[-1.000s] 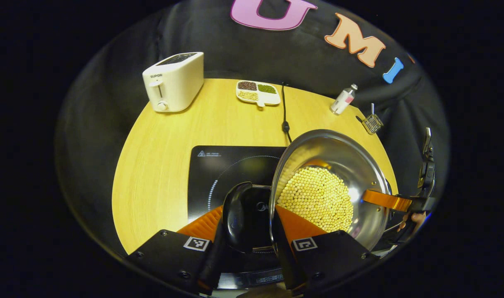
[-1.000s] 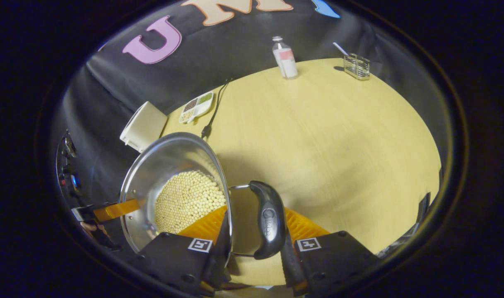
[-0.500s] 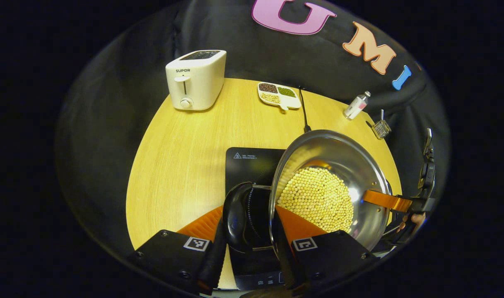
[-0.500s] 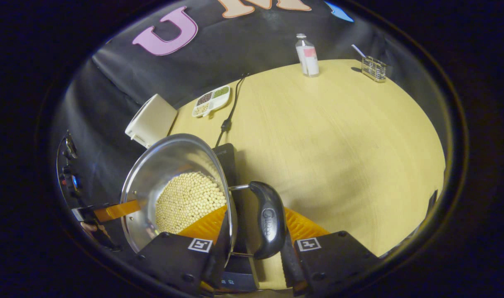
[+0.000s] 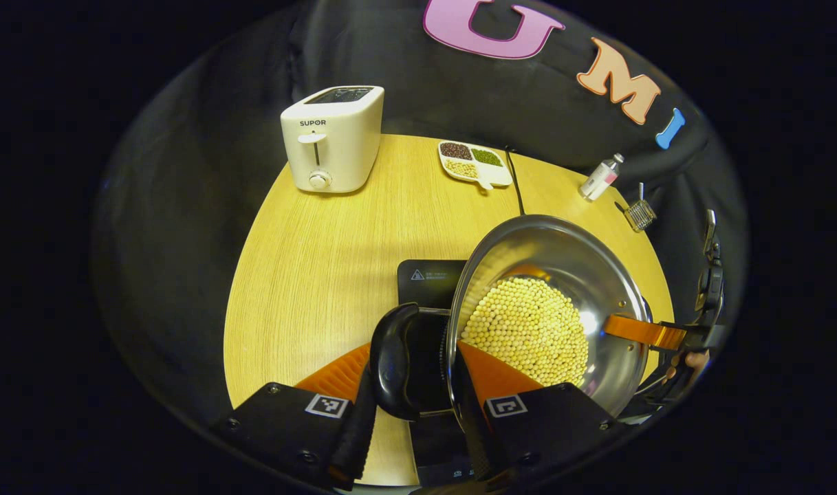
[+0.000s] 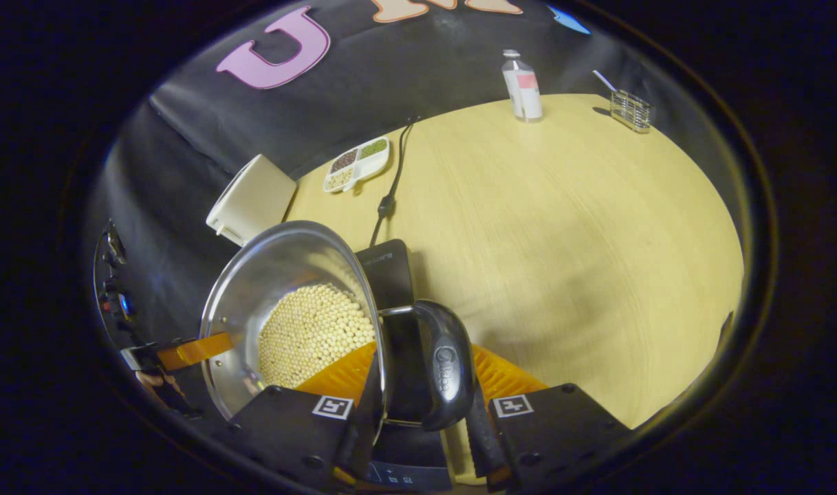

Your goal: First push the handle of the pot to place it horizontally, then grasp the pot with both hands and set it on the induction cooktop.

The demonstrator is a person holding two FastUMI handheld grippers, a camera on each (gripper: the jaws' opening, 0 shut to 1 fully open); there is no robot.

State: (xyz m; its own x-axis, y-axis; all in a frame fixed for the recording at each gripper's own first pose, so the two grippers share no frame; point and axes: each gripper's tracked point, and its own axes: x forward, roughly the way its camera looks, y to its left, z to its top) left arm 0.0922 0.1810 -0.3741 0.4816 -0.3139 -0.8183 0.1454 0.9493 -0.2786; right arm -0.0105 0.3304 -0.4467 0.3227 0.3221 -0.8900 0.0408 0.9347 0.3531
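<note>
Both tongs, the left tongs (image 5: 412, 412) and the right tongs (image 6: 424, 419), pinch the steel pot (image 5: 549, 309) above the induction cooktop (image 5: 428, 275), so a slip could spill its beans (image 5: 528, 330).

My left camera rides close behind my fingers at the pot's (image 5: 542, 302) left handle, looking down and forward across the table (image 5: 322, 240) toward the toaster (image 5: 332, 137) at the back wall. My right camera sits just as close at the opposite handle, facing the bottle (image 6: 523, 86) and rack (image 6: 630, 110). Both share the pot (image 6: 287, 302), cooktop (image 6: 390, 265), dish (image 6: 356, 163) and cable.
</note>
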